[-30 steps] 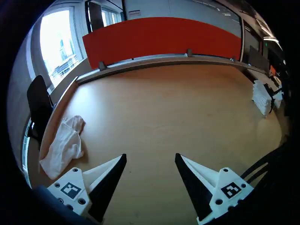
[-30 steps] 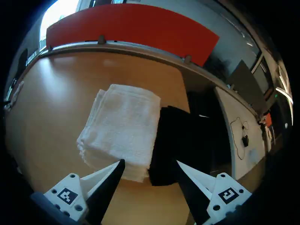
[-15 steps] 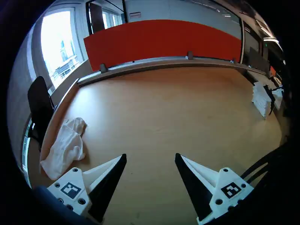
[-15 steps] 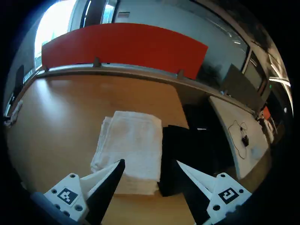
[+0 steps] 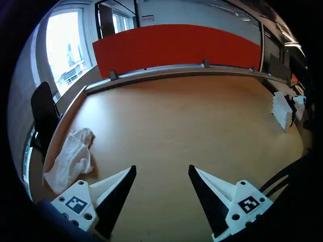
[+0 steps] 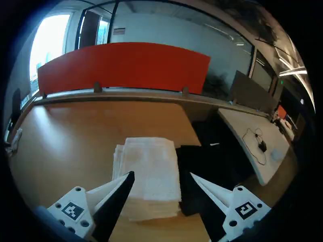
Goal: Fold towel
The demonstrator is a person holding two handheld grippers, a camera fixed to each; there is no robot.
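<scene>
A crumpled white towel lies at the left edge of the wooden table, just left of my left gripper, which hangs open and empty above the table. A stack of folded white towels sits near the table's right end, right in front of my right gripper, which is open with nothing between its fingers. In the left gripper view the same stack shows far off at the right. The crumpled towel appears small at the far left of the right gripper view.
A red divider panel runs along the table's far edge. A black office chair stands beyond the left end. A black object lies beside the folded stack, and a white side desk with a cable stands further right.
My right gripper has pulled back and tilted up from the folded stack, which now sits lower and smaller in its view. My left gripper has tilted up slightly.
</scene>
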